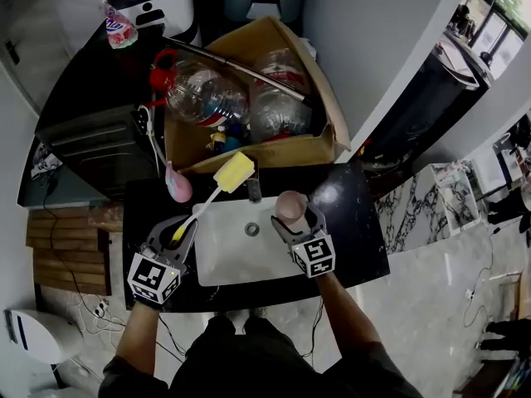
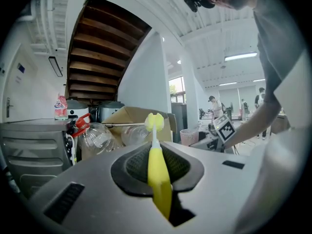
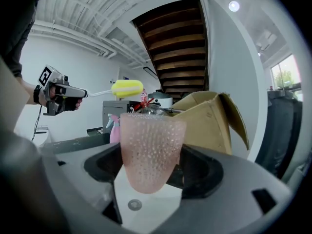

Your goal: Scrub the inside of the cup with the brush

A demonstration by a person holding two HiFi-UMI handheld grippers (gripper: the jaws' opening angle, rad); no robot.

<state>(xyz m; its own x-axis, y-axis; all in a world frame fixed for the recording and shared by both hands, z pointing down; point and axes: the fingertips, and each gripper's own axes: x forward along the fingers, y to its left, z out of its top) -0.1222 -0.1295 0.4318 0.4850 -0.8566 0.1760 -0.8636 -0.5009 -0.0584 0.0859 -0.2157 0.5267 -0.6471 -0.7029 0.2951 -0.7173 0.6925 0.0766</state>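
Note:
My right gripper point(image 1: 292, 216) is shut on a pink dimpled cup point(image 3: 150, 150), held upright over the right side of the white sink point(image 1: 228, 255); the cup point(image 1: 290, 206) shows its rim from above. The left gripper point(image 1: 184, 232) is shut on the yellow handle of a brush point(image 2: 158, 174), whose yellow sponge head point(image 1: 233, 172) points up and away over the sink's back edge. The sponge head point(image 3: 127, 87) stands apart from the cup, to its left and higher. In the left gripper view the brush head point(image 2: 154, 122) is small and far out.
A cardboard box point(image 1: 274, 143) with large clear plastic bottles point(image 1: 205, 96) sits behind the sink. A pink spray bottle point(image 1: 177, 183) stands at the sink's back left. A grey appliance point(image 1: 95, 143) is at left, the black counter point(image 1: 353, 222) around the sink, a faucet point(image 1: 254, 191) at its back.

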